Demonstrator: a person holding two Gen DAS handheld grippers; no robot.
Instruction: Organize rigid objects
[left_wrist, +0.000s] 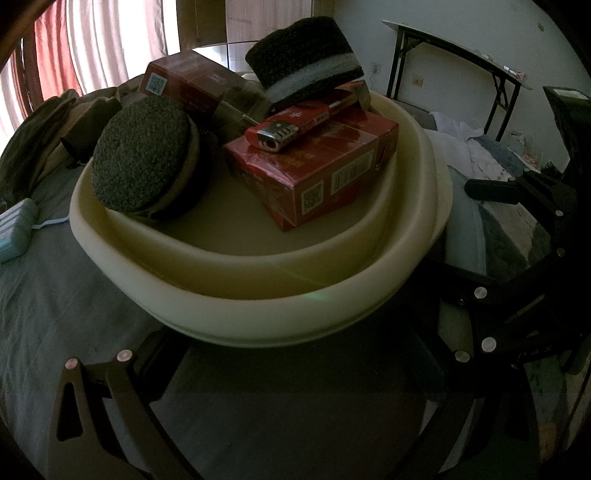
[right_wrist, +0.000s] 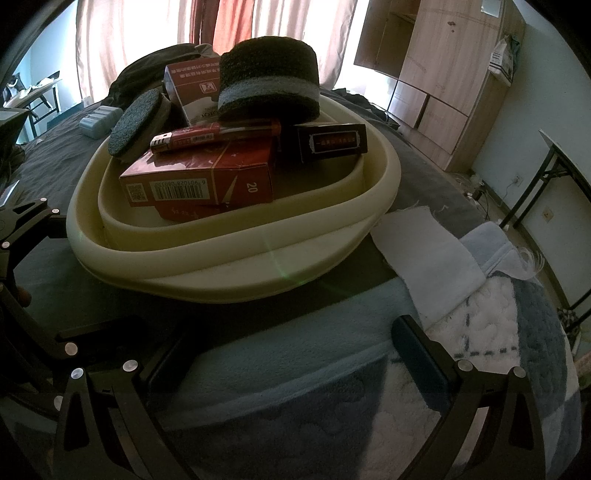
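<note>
A cream-coloured, rounded plastic basin (left_wrist: 236, 295) is seen resting on a bed covered with a grey sheet (left_wrist: 55, 314), and all the task's things are gathered inside it. A red cardboard cigarette pack (left_wrist: 314, 173) lies near the basin's centre, with a red lighter with a metal head (left_wrist: 291, 127) laid flat on top of it. At 9 o'clock of the pack, a round dark scouring pad (left_wrist: 142, 158) is propped on edge against the basin wall. At 12 o'clock, a thick dark sponge with a pale middle band (left_wrist: 306, 61) is perched highest, and a second red box (left_wrist: 181, 83) stands at 11 o'clock behind the pad. In the right wrist view a small black rectangular box (right_wrist: 330, 142) is shown at 3 o'clock of the lighter, beside the rim.

A pale blue ribbed case (left_wrist: 14, 229) lies on the sheet outside the basin, at its 9 o'clock. A white cloth (right_wrist: 424, 254) and a blue-and-white quilted blanket (right_wrist: 498, 332) are spread at the basin's 4 o'clock.

The left tool (left_wrist: 295, 373) is held spread wide just below the basin's near rim, gripping nothing. The right tool (right_wrist: 288, 354) is likewise spread wide over the blanket, empty
</note>
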